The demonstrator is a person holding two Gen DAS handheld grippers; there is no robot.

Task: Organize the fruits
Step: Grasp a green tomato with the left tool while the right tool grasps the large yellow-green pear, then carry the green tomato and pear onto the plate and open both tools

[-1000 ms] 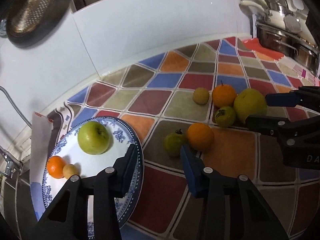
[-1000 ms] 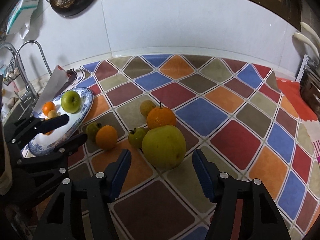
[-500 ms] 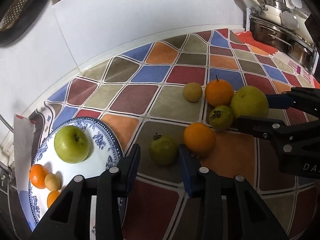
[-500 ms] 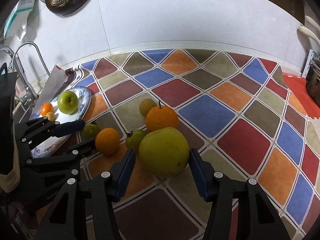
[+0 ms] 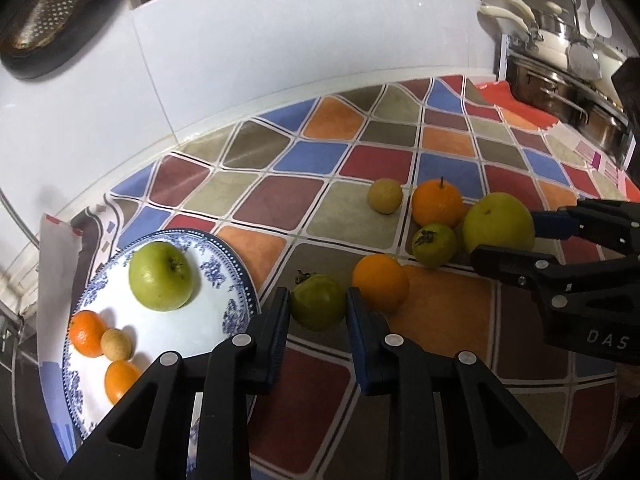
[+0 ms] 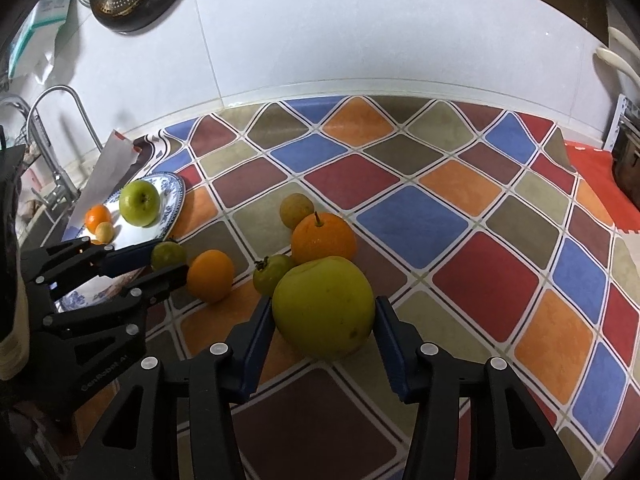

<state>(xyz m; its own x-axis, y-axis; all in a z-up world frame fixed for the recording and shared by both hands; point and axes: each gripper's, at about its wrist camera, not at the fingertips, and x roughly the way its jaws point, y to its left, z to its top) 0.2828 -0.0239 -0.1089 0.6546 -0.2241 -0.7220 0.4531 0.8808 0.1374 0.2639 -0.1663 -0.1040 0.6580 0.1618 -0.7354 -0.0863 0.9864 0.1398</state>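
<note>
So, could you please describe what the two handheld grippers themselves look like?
Both are matte black, with angular frames cut by triangular openings and dotted with round silver screw heads. The left gripper and right gripper each end in two flat blue finger pads. White lettering marks the frames: "DAS" shows on the right one in the left wrist view. No cables or sleeves are visible.

Five fruits (image 6: 325, 307) clustered, four plated (image 5: 160, 276)
</note>
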